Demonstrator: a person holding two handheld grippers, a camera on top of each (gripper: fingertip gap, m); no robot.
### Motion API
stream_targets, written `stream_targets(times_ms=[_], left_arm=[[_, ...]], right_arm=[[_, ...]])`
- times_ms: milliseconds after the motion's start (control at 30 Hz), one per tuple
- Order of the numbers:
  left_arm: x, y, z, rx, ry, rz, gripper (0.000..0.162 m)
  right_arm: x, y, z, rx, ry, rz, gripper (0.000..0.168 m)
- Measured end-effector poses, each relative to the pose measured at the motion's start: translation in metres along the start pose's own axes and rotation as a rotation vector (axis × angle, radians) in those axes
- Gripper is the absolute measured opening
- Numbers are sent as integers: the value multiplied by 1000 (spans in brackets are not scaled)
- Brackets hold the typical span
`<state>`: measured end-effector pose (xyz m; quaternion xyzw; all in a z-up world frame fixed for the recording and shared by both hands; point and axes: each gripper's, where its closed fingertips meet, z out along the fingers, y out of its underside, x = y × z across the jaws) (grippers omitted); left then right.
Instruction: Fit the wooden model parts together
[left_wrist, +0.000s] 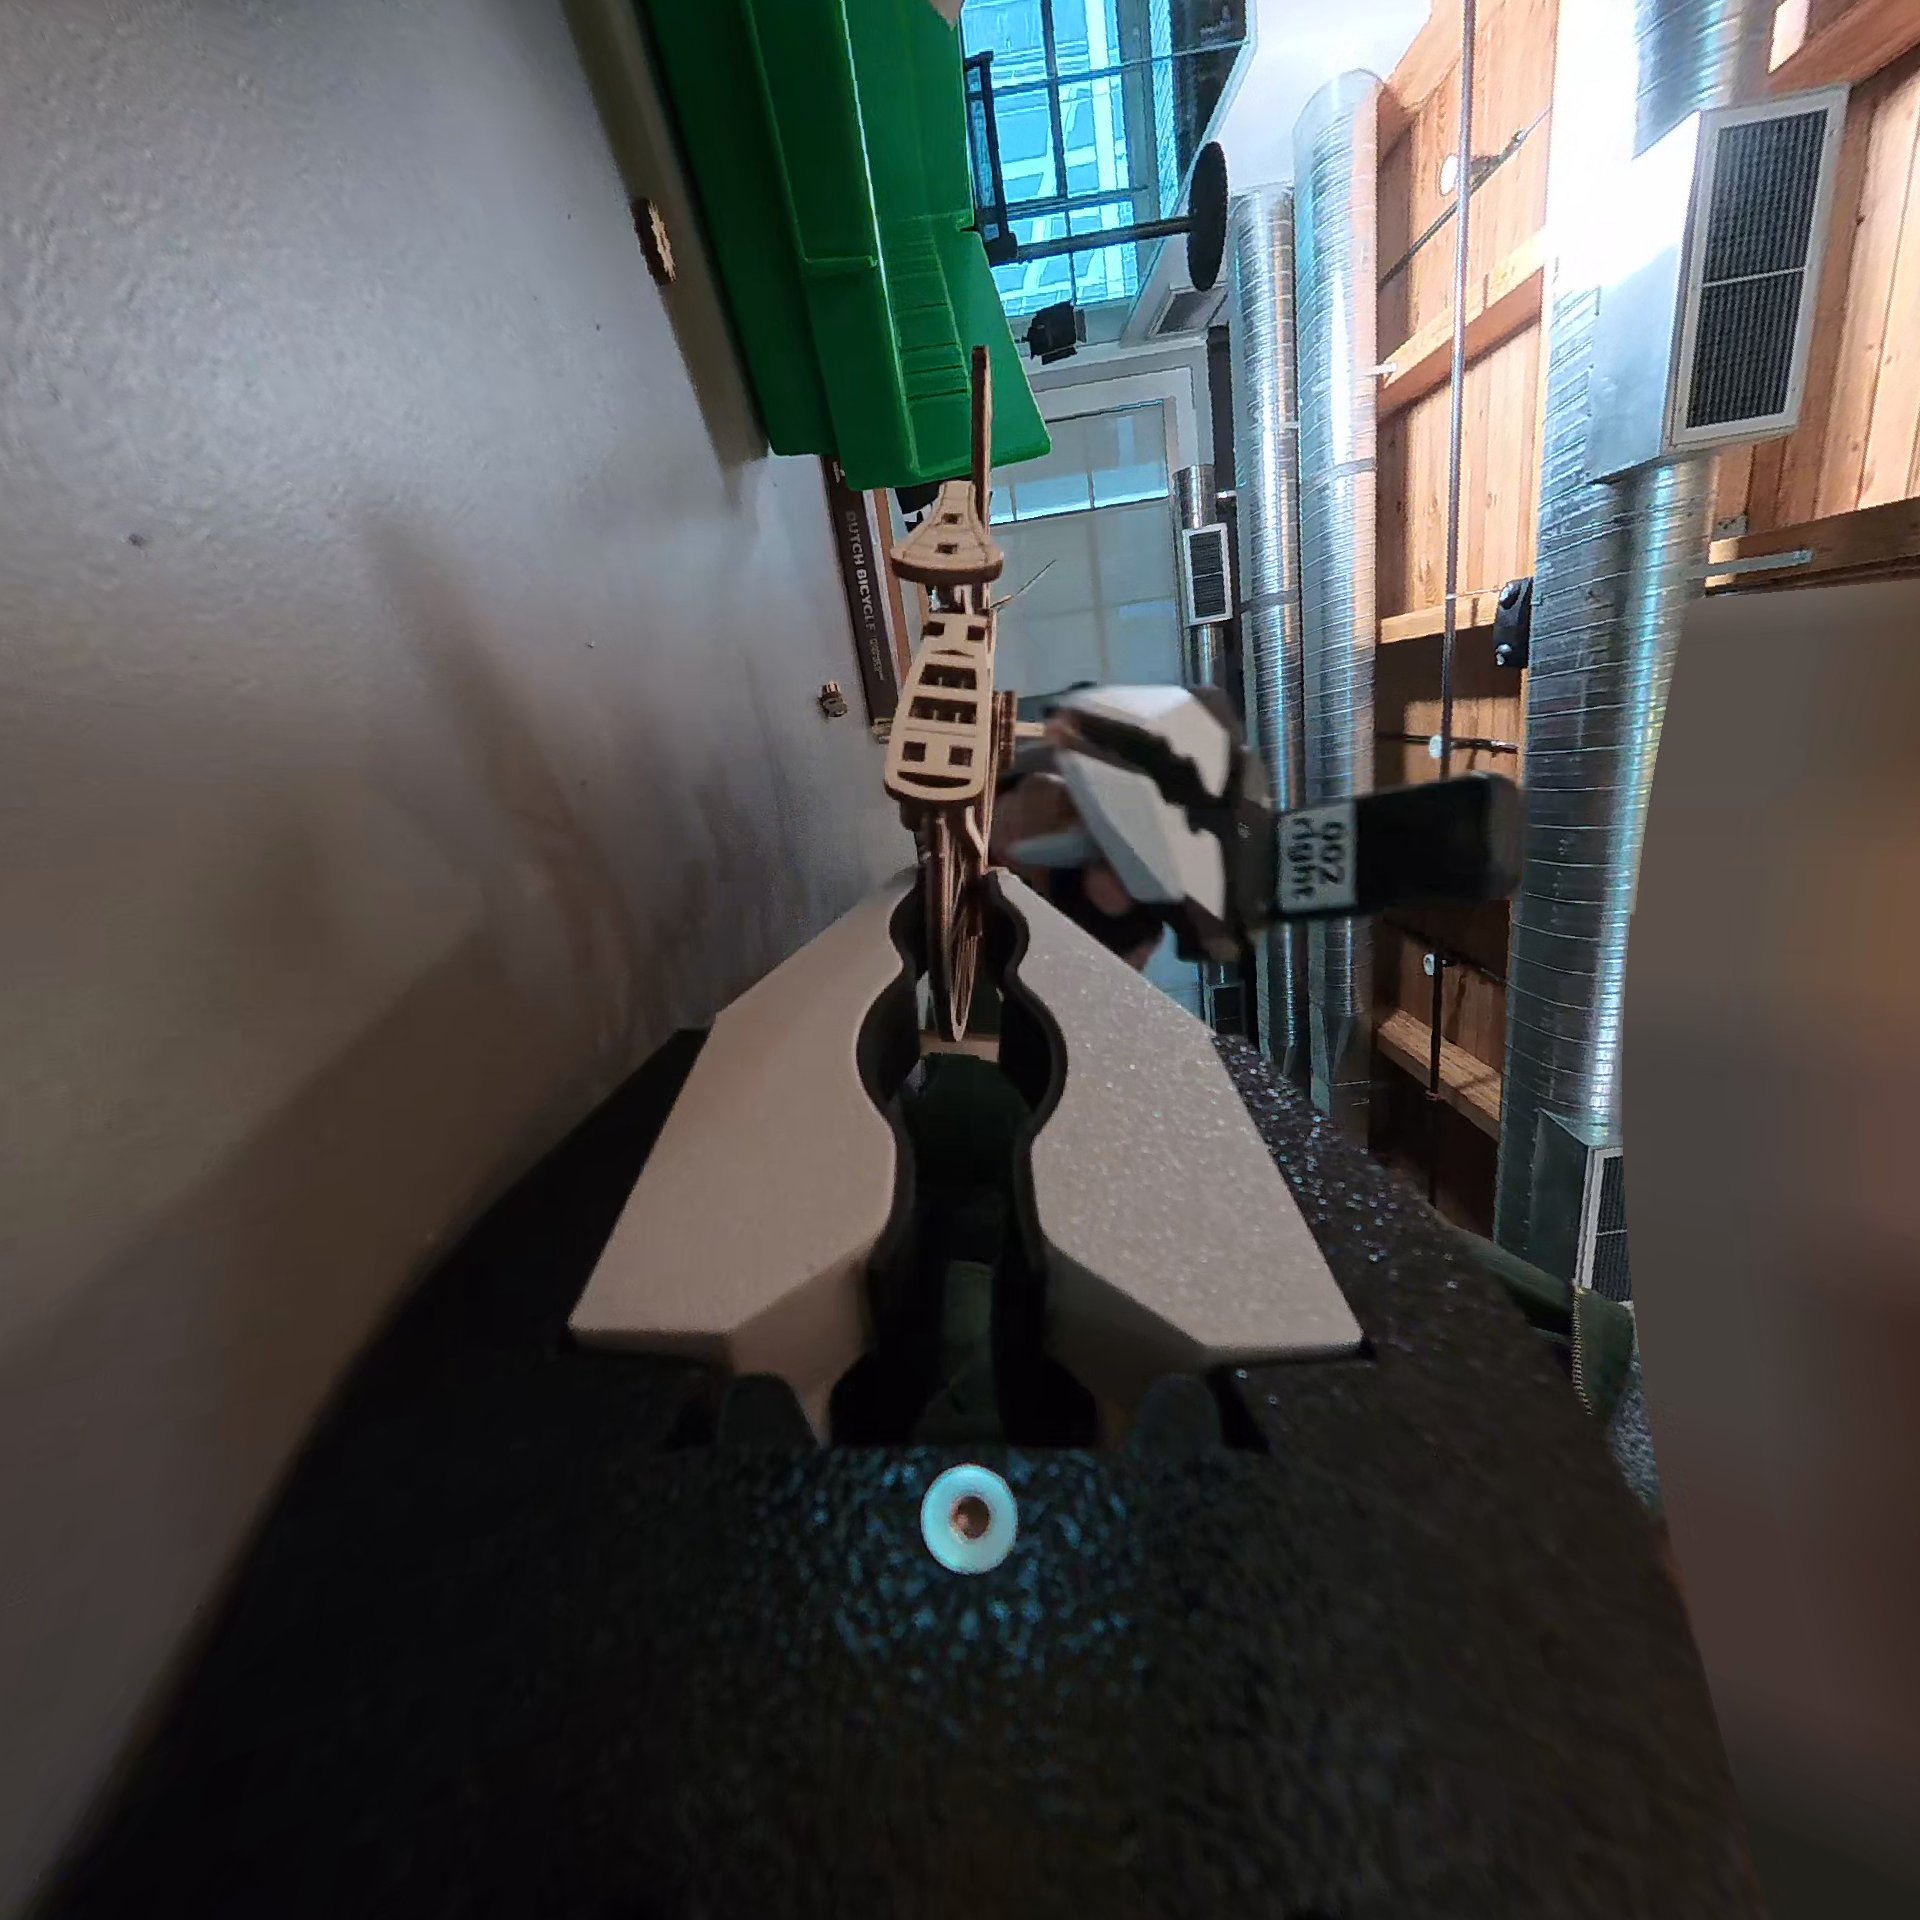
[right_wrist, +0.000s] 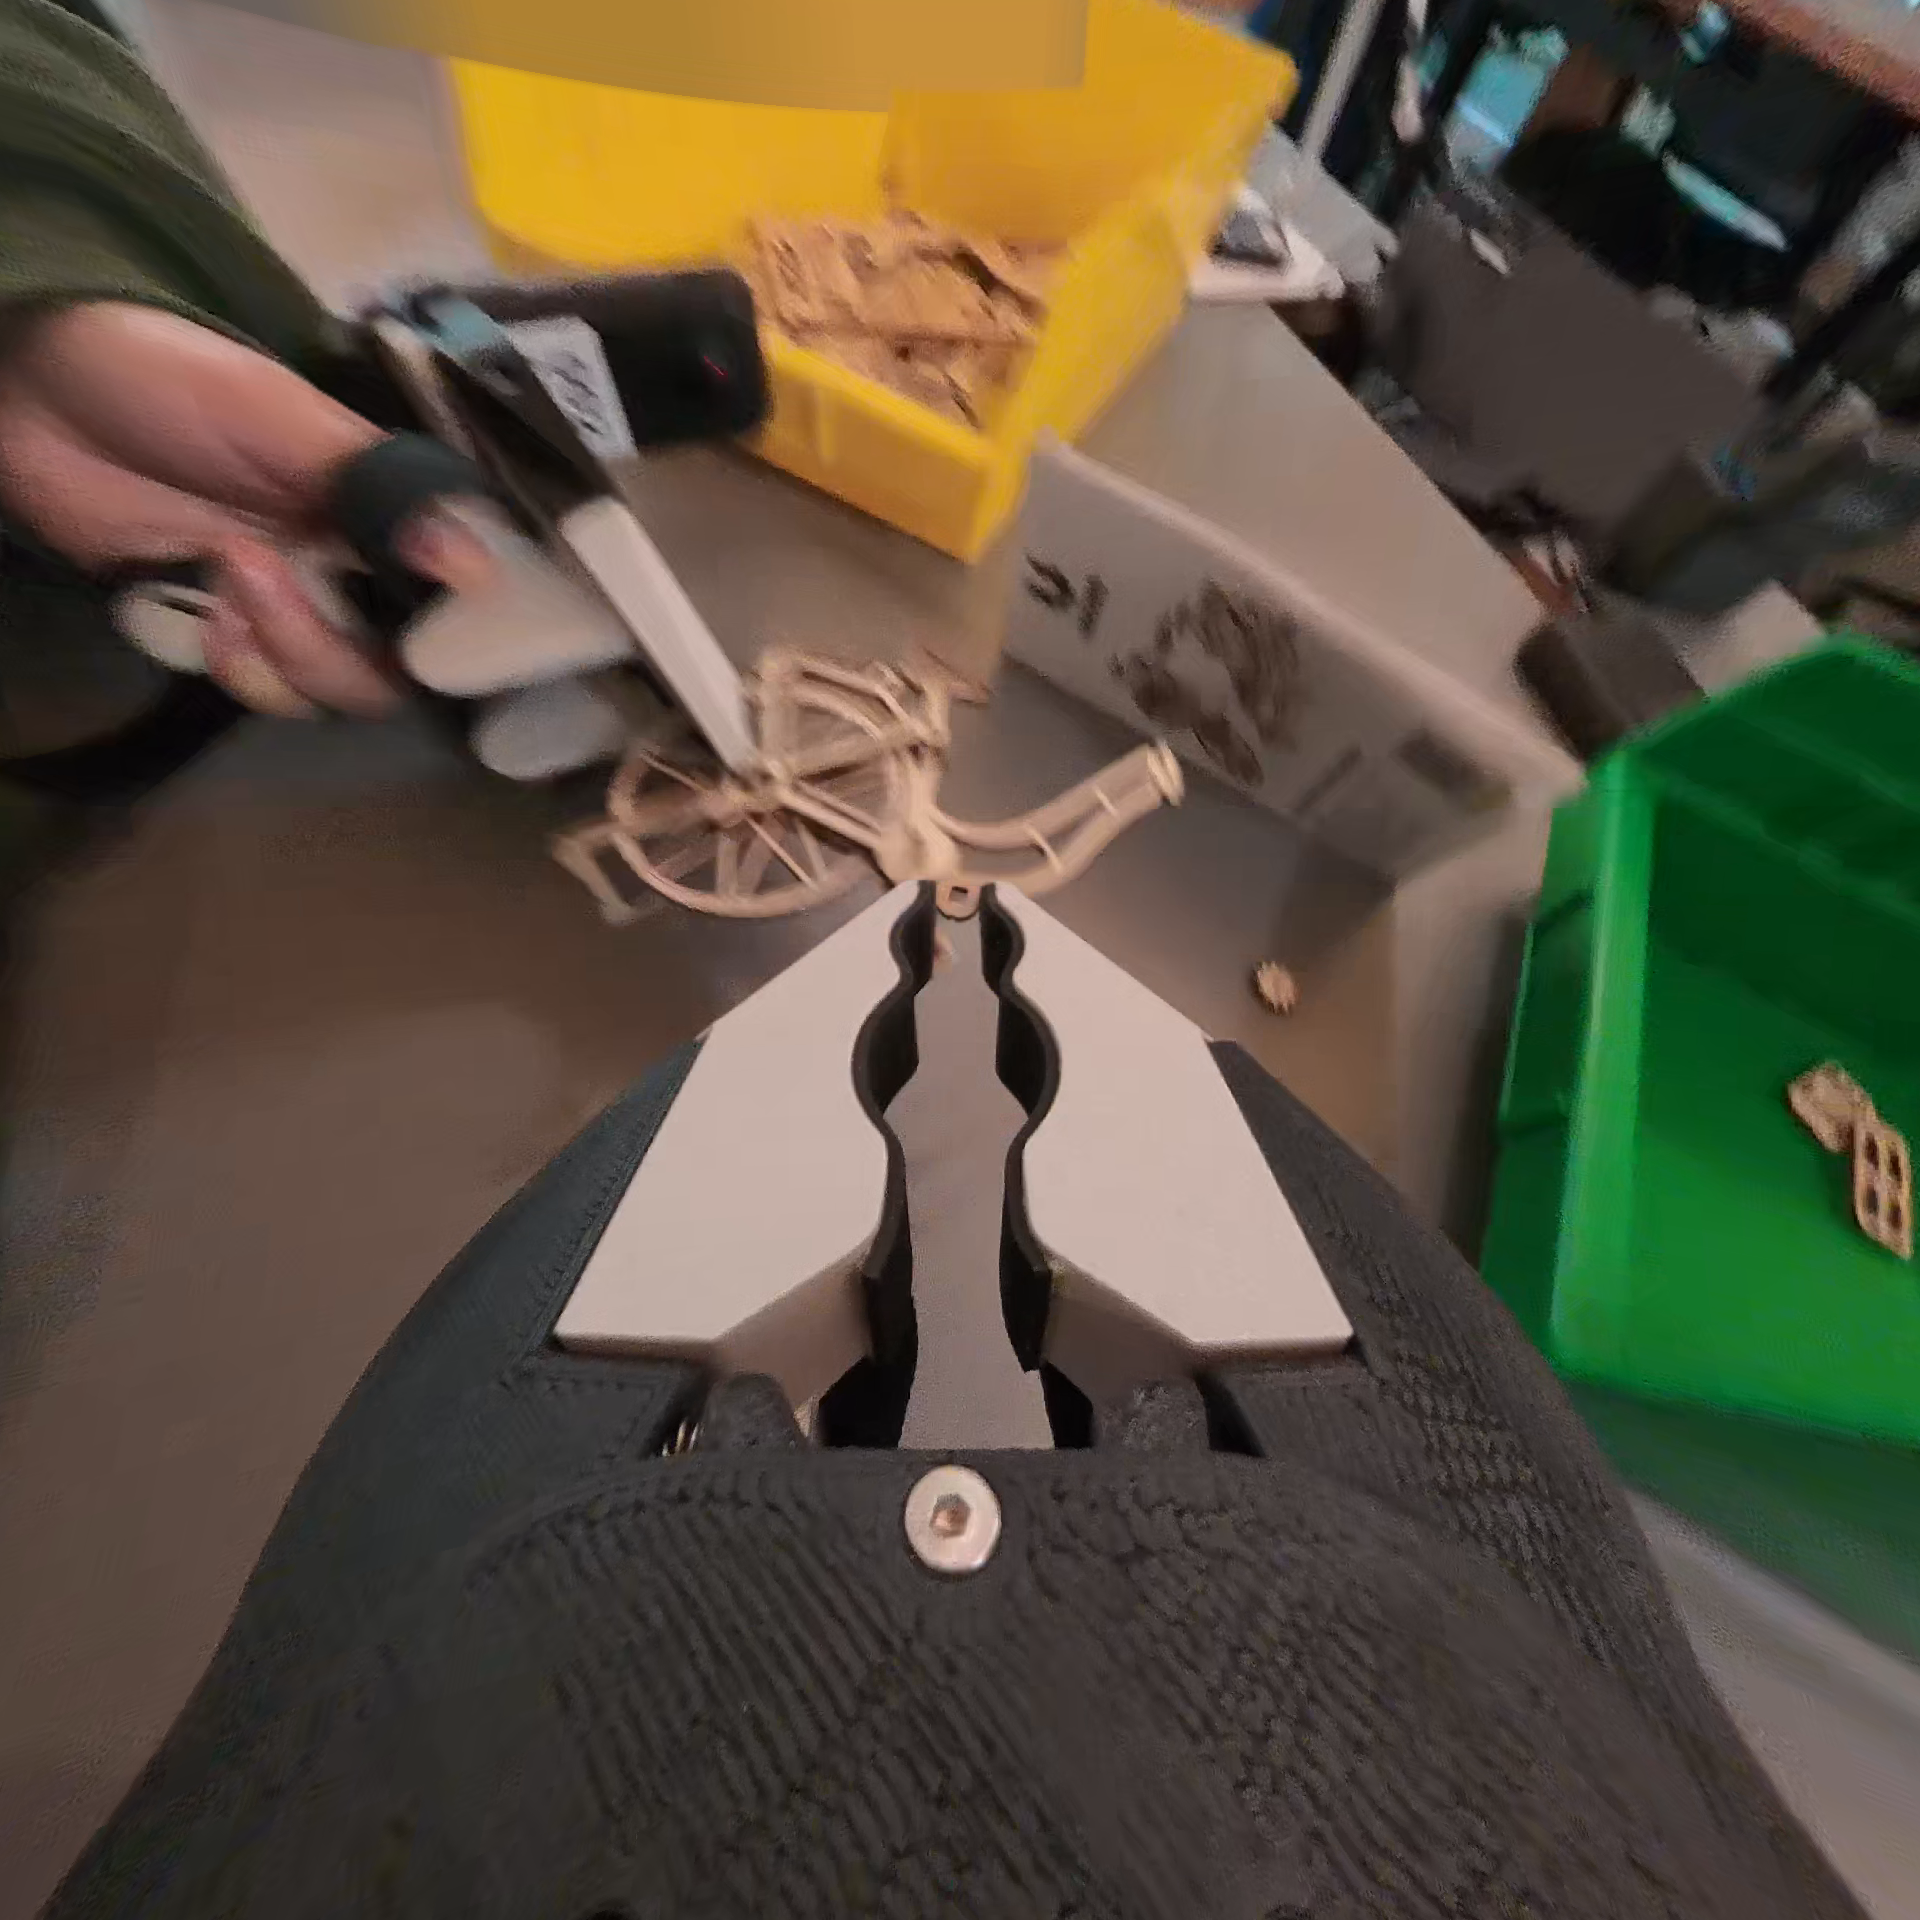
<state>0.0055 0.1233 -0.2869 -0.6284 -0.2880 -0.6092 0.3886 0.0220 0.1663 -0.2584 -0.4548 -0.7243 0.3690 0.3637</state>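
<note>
A wooden bicycle model (left_wrist: 940, 717) is held up above the grey table (left_wrist: 312, 520). My left gripper (left_wrist: 956, 914) is shut on its wheel (left_wrist: 958, 966), edge-on between the fingertips. In the right wrist view the model (right_wrist: 790, 821) shows side-on with spoked wheel and curved frame, and the left gripper (right_wrist: 743, 748) pinches the wheel from the upper left. My right gripper (right_wrist: 953, 899) is closed on a small wooden part (right_wrist: 956, 902) at the model's lower middle. The right gripper also shows in the left wrist view (left_wrist: 1049, 732), touching the model's side.
A yellow bin (right_wrist: 935, 457) of loose wooden parts (right_wrist: 904, 291) stands behind. A green bin (right_wrist: 1714, 1039) on the right holds a wooden piece (right_wrist: 1860, 1153). A grey printed box (right_wrist: 1247, 665) lies past the model. A small wooden gear (right_wrist: 1276, 985) lies on the table. A person's hand (right_wrist: 156, 499) holds the left gripper.
</note>
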Motion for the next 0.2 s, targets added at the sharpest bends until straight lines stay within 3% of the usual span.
stream_targets(times_ms=[33,200], left_arm=[[0,0,0,0,0,1,7],[0,0,0,-5,2,3,7]], right_arm=[[-13,-12,3,14,-45,-31,6],[-52,-19,28,-86,-181,-149,6]])
